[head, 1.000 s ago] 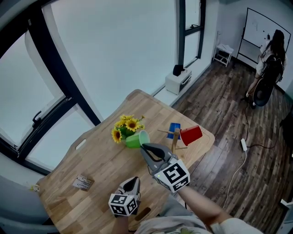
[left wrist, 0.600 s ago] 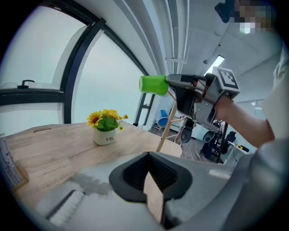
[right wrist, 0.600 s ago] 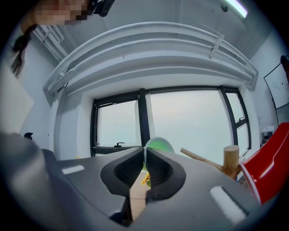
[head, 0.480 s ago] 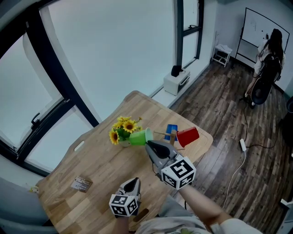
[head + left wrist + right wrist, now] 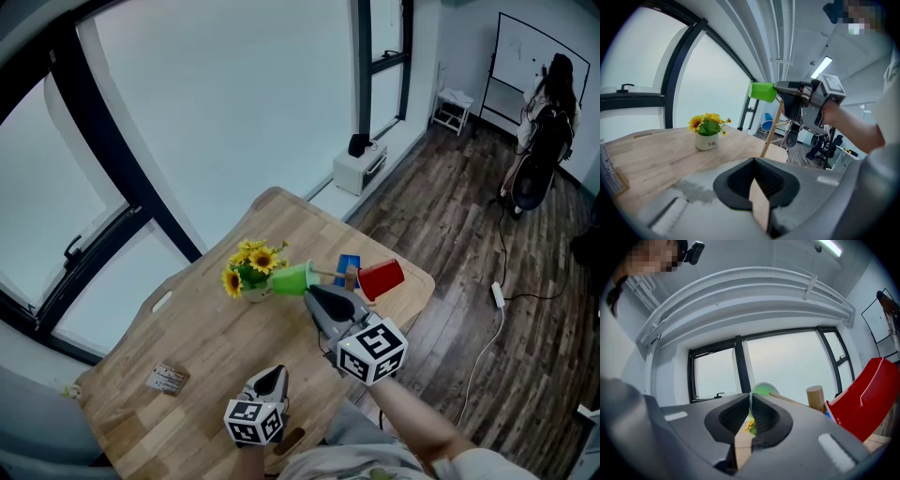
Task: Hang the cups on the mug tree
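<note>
- Count: 3 cups, 1 tree (image 5: 353,279), 2 tongs, 1 flower pot (image 5: 246,281), 1 card (image 5: 169,378), all on or over 1 wood table (image 5: 206,328).
- Cups: green cup (image 5: 292,278), red cup (image 5: 380,277), blue cup (image 5: 349,264).
- Green cup: plain plastic, lying on its side in the air, btwn pot and tree post, at the tip of a peg. Can't tell if it's hooked on.
- Red cup: tilted, on the tree's right side. Blue cup: just behind the post.
- R tongs (image 5: 310,293): jaws nearly together, pinching the green cup's thin wall.
- L tongs (image 5: 272,371): jaws closed, nothing in them, low over the near table edge, well apart from the tree.
</note>
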The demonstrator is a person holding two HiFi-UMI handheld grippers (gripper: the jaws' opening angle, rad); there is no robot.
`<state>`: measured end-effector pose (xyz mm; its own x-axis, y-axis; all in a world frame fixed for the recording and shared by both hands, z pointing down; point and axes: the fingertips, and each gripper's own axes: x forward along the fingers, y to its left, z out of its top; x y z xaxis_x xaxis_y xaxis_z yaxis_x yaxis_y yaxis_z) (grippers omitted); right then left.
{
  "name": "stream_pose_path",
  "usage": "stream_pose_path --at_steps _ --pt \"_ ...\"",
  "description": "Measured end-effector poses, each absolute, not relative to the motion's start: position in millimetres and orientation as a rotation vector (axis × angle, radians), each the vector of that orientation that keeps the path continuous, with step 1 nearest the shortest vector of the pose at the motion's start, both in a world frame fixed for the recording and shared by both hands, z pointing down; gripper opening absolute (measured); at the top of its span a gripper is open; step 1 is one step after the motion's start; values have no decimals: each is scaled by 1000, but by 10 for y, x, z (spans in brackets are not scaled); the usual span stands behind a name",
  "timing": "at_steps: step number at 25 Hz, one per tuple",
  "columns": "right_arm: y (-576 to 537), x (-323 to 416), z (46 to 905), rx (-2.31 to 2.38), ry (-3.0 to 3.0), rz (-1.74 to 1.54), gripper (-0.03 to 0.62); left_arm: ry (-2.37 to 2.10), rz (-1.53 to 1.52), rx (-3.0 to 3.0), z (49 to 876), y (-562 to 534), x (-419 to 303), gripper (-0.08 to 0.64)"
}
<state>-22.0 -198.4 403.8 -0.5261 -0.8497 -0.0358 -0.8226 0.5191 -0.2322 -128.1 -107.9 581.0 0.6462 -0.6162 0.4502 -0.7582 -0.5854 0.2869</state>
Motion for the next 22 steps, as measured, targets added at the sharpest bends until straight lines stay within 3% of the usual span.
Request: stream_pose_path --at_steps 22 --pt "-1925 60 4139 -1481 2459 -391 21 -1068 427 2406 5864 -1085 -1277 2"
